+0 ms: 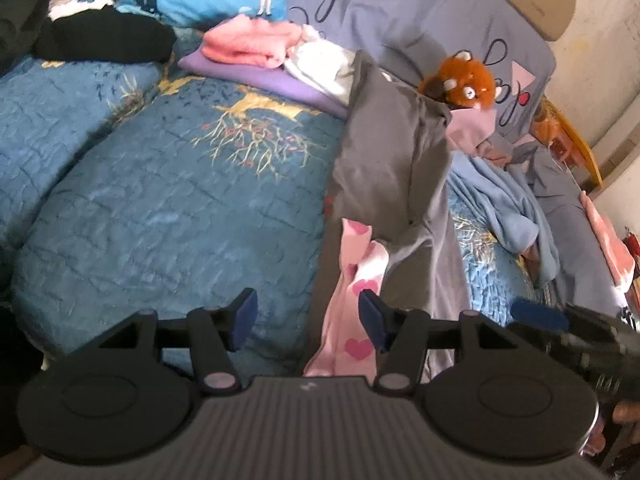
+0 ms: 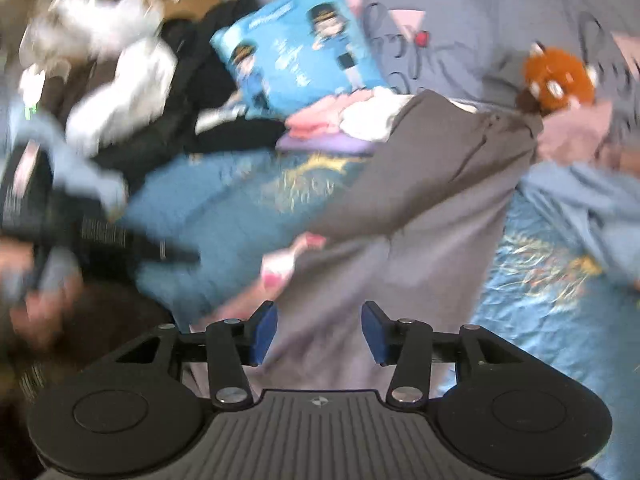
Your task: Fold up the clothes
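The grey trousers (image 1: 392,168) are spread lengthwise on the bed (image 1: 160,208). Both the left gripper (image 1: 308,320) and right gripper (image 2: 319,332) are released, empty. The hem should be pinched evenly before folding.

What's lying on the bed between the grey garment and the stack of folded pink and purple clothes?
In the left wrist view, only bare blue quilt separates the grey garment from the folded stack, though white cloth beside the stack meets the grey garment.
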Tool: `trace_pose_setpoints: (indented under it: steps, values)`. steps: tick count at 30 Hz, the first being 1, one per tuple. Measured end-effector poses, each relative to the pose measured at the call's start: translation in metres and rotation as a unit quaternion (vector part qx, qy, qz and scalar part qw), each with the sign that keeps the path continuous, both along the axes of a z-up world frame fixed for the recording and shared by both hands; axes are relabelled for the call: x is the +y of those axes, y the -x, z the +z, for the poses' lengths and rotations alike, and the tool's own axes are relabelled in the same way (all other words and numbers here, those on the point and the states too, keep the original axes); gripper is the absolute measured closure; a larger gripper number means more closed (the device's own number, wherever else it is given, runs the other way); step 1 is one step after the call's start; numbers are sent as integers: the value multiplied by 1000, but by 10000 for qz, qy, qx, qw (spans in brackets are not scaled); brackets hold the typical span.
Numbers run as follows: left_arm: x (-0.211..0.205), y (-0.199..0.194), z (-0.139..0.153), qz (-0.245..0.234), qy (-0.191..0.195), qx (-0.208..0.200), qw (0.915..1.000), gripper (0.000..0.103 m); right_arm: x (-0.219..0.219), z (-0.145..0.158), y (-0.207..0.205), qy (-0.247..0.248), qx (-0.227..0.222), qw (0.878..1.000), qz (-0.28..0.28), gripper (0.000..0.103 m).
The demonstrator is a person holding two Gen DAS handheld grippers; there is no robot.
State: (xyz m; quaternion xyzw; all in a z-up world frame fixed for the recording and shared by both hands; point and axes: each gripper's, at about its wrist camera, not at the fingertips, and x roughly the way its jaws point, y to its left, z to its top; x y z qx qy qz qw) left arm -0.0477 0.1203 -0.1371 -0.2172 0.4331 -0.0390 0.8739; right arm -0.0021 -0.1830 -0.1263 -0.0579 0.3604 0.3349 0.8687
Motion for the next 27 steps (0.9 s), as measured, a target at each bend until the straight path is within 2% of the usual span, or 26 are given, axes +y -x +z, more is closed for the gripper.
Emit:
trace_pose_setpoints:
  steps: [1,6,12,13,14,16,17,18,20,23,25,27]
  values:
    - [2,-1,-1,75,27,31,10000,43,3,-2,5,193,-93,9996,159,57]
    - [9,-1,-3,285,38,155,9995,43,44,-13,20,113,-151,9935,1125,57]
    - [8,7,6,171,-169,191,9995,38,104,-23,22,714,-495,9683,2343,58]
    - [8,7,7,145,-185,198,9995,38,109,-26,21,972,-553,9615,2512,60]
    - [8,8,8,125,-202,203,9995,38,114,-30,20,1229,-610,9537,2675,63]
    - [9,9,8,113,-234,211,9994,38,121,-39,18,1778,-675,9409,2803,85]
    - [9,9,8,110,-228,223,9994,38,119,-41,16,1852,-680,9403,2772,95]
    - [10,9,8,106,-223,236,9994,38,118,-42,15,1918,-683,9400,2737,95]
    - [10,8,7,88,-220,268,9994,38,109,-36,9,1564,-570,9553,2445,95]
    - [7,7,3,-44,-243,384,9990,35,92,-25,-4,779,-280,9825,1672,96]
    - [2,5,-1,-252,-201,505,9982,35,79,-22,-14,211,26,9939,1085,96]
    - [-4,4,-5,-480,-68,590,9971,35,65,-22,-26,-473,459,9963,546,96]
